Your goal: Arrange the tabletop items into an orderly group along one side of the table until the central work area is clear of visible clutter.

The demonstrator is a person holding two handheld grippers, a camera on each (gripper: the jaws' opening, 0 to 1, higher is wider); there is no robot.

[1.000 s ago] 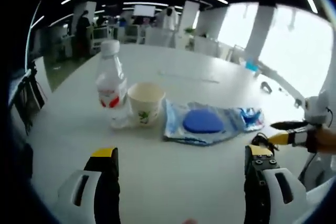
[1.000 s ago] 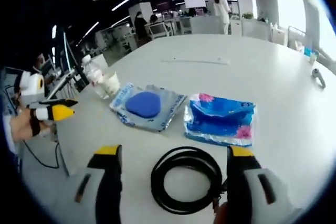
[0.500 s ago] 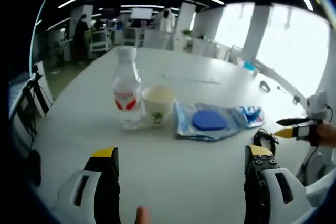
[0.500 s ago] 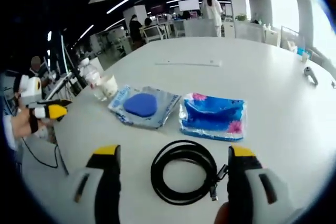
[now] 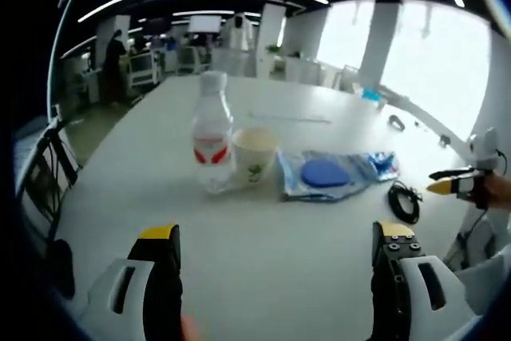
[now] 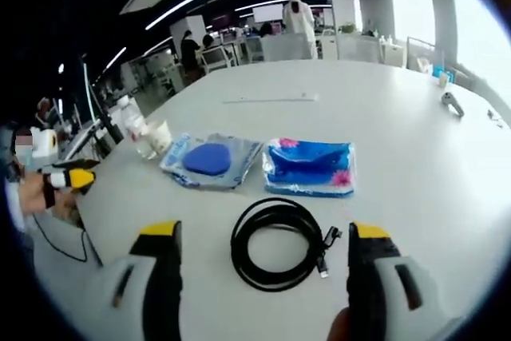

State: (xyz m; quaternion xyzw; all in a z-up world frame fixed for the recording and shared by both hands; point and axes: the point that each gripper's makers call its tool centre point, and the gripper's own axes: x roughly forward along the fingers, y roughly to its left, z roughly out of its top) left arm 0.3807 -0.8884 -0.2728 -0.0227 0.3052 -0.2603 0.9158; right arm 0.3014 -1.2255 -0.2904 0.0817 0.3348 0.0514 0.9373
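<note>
A clear water bottle (image 5: 212, 132) with a red label stands beside a paper cup (image 5: 254, 154) on the white table (image 5: 263, 237). Right of them lies a clear packet holding a blue pad (image 5: 326, 173), then a blue floral packet (image 5: 382, 164) and a coiled black cable (image 5: 403, 201). My left gripper (image 5: 275, 237) is open, well short of the bottle. In the right gripper view the cable (image 6: 279, 243) lies just ahead of my open right gripper (image 6: 263, 233); the pad packet (image 6: 209, 159) and floral packet (image 6: 309, 167) lie beyond it, with the bottle (image 6: 138, 135) and cup (image 6: 162, 136) far left.
A thin strip (image 6: 267, 100) lies mid-table and a small grey device (image 6: 452, 103) sits near the far right edge. Chairs (image 5: 40, 181) stand at the table's left side. The other gripper (image 6: 68, 177) shows at the left, held by a hand. People and desks fill the background.
Both cameras have pulled back from the items, so bottle, cup, packets and cable look smaller and farther. Nothing on the table has moved.
</note>
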